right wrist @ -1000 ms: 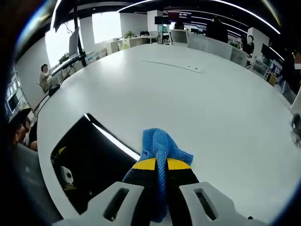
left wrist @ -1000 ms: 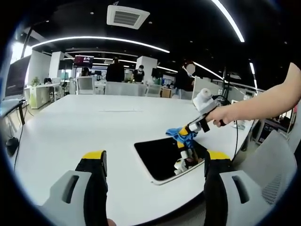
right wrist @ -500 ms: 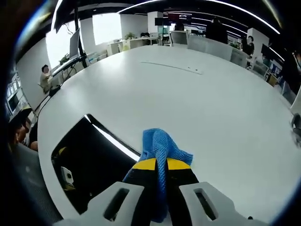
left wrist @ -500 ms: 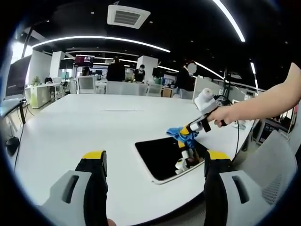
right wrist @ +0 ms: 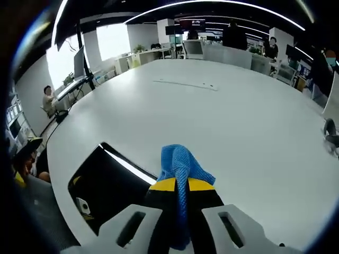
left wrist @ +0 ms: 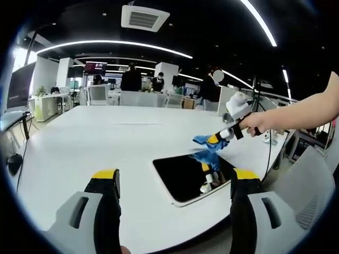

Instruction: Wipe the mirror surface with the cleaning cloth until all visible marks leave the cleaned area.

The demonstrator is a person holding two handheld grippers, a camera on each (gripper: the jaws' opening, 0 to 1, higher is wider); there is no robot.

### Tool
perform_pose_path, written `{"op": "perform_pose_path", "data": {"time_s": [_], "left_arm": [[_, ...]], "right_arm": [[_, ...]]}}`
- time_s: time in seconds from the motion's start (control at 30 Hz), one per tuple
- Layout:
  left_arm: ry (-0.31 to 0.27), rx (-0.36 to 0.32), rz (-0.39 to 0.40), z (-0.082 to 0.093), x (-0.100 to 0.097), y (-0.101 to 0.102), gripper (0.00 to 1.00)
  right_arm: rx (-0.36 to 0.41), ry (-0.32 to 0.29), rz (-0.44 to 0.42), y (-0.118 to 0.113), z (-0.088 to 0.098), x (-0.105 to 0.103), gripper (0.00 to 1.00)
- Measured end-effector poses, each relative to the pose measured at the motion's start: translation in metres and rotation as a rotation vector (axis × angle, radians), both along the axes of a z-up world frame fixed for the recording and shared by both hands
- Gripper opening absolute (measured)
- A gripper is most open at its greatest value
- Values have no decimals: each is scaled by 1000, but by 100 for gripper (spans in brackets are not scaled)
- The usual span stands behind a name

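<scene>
Right now the right gripper (left wrist: 218,138) is clamped on the blue cleaning cloth (right wrist: 181,166), hanging just above the far edge of the mirror (left wrist: 189,175), not touching the glass as far as I can tell. Mirror lies flat near the table's (left wrist: 95,143) near right edge, long axis running along that edge. Left gripper (left wrist: 172,182) hovers with jaws spread wide, holding nothing, nearer the person. Next wipe likely needs the cloth lowered and drawn back across the glass.
</scene>
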State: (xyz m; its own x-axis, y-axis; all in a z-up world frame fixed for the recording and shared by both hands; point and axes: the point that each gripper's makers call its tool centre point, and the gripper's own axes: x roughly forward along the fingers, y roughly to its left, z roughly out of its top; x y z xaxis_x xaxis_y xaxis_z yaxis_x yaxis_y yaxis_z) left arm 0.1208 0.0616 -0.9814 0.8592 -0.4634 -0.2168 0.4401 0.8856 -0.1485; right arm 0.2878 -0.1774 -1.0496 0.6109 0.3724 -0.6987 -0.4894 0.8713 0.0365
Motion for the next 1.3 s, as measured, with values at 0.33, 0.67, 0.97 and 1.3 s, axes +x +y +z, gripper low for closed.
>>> {"op": "perform_pose_path", "data": {"time_s": [0.33,0.67,0.97,1.3], "left_arm": [[-4,-2,6,2,0,0,84],[-1,0,1,3,-1,-2,83],[-2,0,4,2,0,0,83],[-2,0,4,1,0,0,83]], "right_arm": [[1,-35,-34,-18,20,-7,0],[-69,-76,-48,-45,37,-19,0],[-32,-44,-99,-60,26,-30,0],[-31,8,-143,-71,6,-43,1]]}}
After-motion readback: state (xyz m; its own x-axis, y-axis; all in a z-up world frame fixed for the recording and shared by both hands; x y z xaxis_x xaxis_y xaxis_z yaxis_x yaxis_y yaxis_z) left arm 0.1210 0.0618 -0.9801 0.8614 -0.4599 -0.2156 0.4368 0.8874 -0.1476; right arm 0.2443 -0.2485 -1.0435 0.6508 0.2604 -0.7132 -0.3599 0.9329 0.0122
